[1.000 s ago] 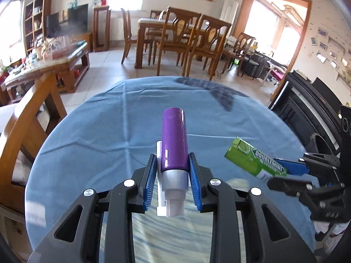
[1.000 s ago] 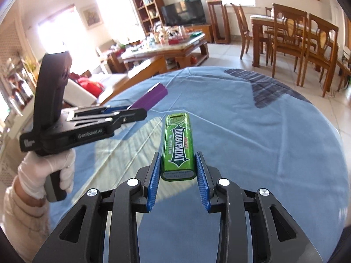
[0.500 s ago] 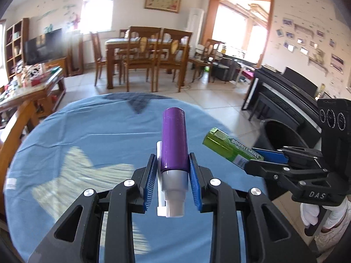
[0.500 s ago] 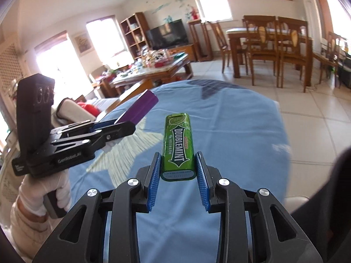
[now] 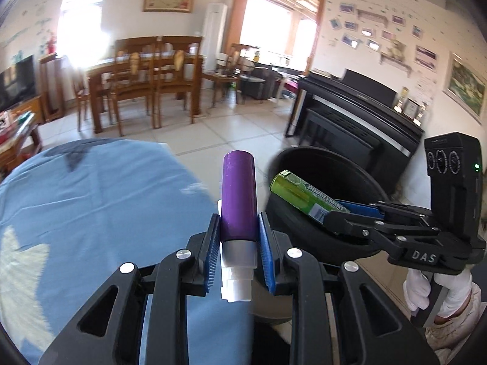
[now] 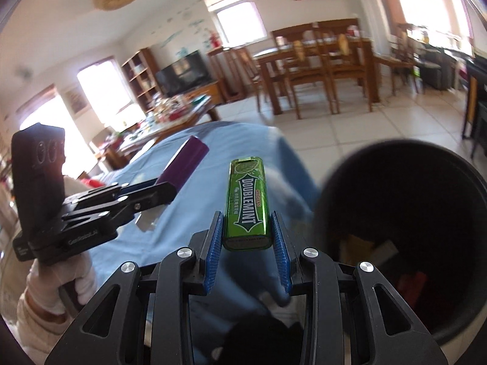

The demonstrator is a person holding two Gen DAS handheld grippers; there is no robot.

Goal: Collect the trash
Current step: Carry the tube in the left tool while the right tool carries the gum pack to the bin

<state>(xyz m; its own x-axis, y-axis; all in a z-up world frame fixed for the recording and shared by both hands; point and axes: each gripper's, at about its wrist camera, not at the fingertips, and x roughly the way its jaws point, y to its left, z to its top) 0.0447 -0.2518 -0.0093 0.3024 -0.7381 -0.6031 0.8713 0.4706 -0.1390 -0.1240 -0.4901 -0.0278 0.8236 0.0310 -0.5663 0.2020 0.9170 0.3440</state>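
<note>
1. Left gripper pinches the purple tube low down, right where the purple body meets its silver collar, and the white cap end pokes back between the arms. The tube stands up and forward, short of the black bin and to its left.

2. Right gripper squeezes the green gum pack by its long edges at the near end, printed face up. In the left camera the pack's far end reaches over the black bin's rim; in its own camera the bin's mouth sits just to the right of the pack.

3. Handling call: the tube looks like rigid, glossy plastic, light and probably slick, so the grip near the collar makes sense, since the step there should stop it sliding.

4. The gum pack looks like thin foil and card, very light and easy to crush. Edge pressure near one end holds it, though it could pivot.

5. Some scraps already lie at the bottom of the black bin; both items look ready for release once they are fully over its opening.
</note>
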